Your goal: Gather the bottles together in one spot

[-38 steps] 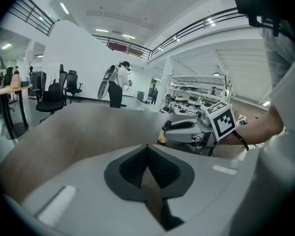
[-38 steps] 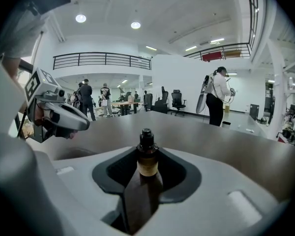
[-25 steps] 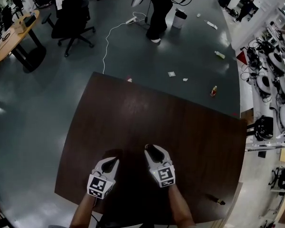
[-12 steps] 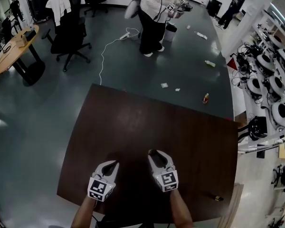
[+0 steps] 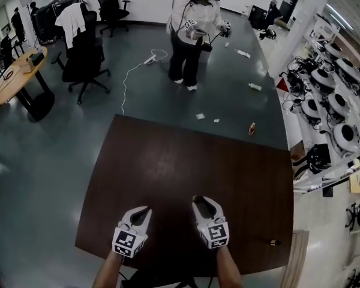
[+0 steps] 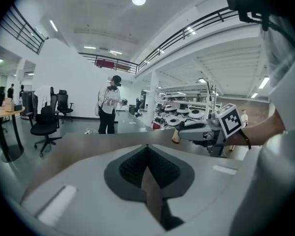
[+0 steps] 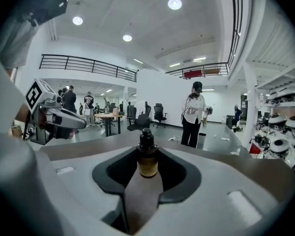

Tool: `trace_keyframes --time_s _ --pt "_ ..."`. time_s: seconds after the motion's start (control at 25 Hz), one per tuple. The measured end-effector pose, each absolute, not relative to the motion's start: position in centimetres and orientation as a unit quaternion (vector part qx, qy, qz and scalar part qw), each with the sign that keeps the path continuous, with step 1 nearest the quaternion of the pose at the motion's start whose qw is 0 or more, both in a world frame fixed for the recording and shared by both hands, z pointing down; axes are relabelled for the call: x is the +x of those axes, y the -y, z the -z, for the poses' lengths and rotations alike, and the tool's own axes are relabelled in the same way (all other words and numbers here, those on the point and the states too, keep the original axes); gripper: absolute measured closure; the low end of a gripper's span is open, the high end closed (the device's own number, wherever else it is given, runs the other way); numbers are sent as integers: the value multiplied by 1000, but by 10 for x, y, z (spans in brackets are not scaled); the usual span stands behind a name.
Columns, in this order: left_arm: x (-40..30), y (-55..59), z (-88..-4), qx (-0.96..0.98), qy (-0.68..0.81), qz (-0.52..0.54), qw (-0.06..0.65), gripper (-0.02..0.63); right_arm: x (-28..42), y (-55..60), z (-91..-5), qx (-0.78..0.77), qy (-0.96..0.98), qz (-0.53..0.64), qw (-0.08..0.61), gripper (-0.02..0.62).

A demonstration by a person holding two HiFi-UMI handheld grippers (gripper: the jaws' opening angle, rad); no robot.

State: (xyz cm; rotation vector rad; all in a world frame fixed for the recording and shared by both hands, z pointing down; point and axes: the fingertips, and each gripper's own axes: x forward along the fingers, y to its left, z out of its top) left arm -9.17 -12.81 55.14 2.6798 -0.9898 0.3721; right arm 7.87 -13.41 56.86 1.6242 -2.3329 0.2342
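— Judging by the bench, how far along is the gathering?

— Barely begun, I'd say. No cluster of bottles shows anywhere. The top is almost bare: only a small dark thing lies near its right edge, too small to tell whether it is a bottle. A floor bottle stands well beyond the far edge, and what looks like a paler bottle lies farther off still.

— So nothing is collected?

— One is in hand. The right claw has its jaws closed onto a small amber bottle with a black cap, which stands upright between the tips. The left gripper view shows the same bottle poking out at that claw's tip, above the bench near the person.

— And the other side?

— The left claw is closed tight, tips meeting, with nothing between them. It hangs just beside the right one over the near part of the bench.

— What's left, then?

— Choosing a spot, setting this bottle there, and fetching the others.
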Motion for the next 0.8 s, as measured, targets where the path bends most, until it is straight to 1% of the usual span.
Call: trace_keyframes --time_s 0.32,0.8 --pt "-94 93 -550 926 332 -128 129 604 76 88 -568 579 798 -87 140 465" --pt "-90 57 -563 933 309 -135 130 604 67 36 -596 589 787 -114 146 465"
